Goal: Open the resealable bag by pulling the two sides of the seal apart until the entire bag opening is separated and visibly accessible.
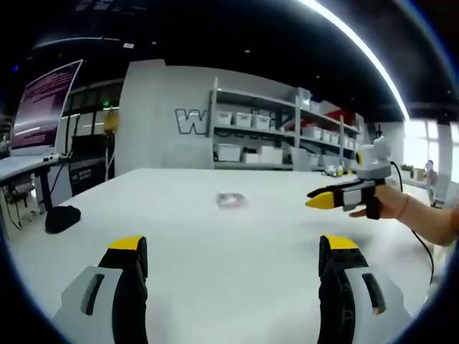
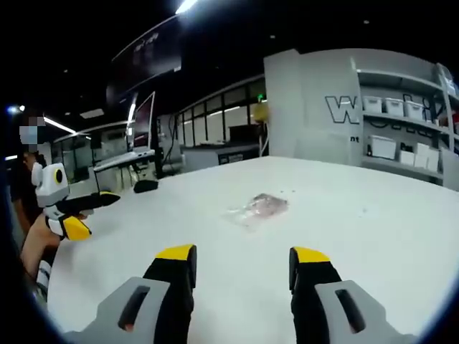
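A small clear resealable bag (image 1: 231, 200) with something pinkish inside lies flat on the white table (image 1: 215, 279), out past both grippers; in the right gripper view the bag (image 2: 257, 208) sits ahead and slightly right of centre. My left gripper (image 1: 233, 247) is open above the table, well short of the bag, nothing between its jaws. My right gripper (image 2: 242, 256) is also open and empty, hovering short of the bag. The right gripper (image 1: 331, 198) enters the left gripper view from the right, held by a hand. The left gripper (image 2: 80, 215) shows at the left of the right gripper view.
A black object (image 1: 62, 218) lies near the table's left edge. Shelving with white bins (image 1: 276, 132) stands behind the table. A desk with a monitor (image 1: 44, 107) is off to the left. A person (image 2: 29, 179) stands at the table's side.
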A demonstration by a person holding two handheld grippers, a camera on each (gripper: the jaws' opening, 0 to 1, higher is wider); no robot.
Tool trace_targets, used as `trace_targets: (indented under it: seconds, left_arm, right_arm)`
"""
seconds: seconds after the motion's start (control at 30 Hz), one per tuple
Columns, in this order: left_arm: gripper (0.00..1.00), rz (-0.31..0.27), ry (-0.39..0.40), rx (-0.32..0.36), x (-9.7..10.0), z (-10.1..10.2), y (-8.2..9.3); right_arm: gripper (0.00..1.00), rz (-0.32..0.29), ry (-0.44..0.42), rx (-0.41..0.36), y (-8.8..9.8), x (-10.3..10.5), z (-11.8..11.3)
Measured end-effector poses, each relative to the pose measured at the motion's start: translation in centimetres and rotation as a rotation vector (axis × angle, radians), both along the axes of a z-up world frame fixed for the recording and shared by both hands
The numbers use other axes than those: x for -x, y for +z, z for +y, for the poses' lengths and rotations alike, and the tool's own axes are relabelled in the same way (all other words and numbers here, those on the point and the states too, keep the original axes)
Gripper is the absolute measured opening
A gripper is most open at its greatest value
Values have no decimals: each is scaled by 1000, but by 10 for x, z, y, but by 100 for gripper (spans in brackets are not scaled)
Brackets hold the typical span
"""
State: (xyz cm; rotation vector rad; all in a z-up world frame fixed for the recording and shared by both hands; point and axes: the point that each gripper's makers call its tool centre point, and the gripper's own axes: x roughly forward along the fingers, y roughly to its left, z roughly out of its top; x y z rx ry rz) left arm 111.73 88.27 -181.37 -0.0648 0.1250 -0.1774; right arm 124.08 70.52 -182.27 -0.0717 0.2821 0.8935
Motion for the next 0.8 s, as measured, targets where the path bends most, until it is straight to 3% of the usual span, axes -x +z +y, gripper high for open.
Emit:
trace_targets:
  seconds: [0.8]
  left_arm:
    - [100,12,-6,6,0,-2,-3]
  right_arm:
    - [47,-14,20,33,2,-18,13]
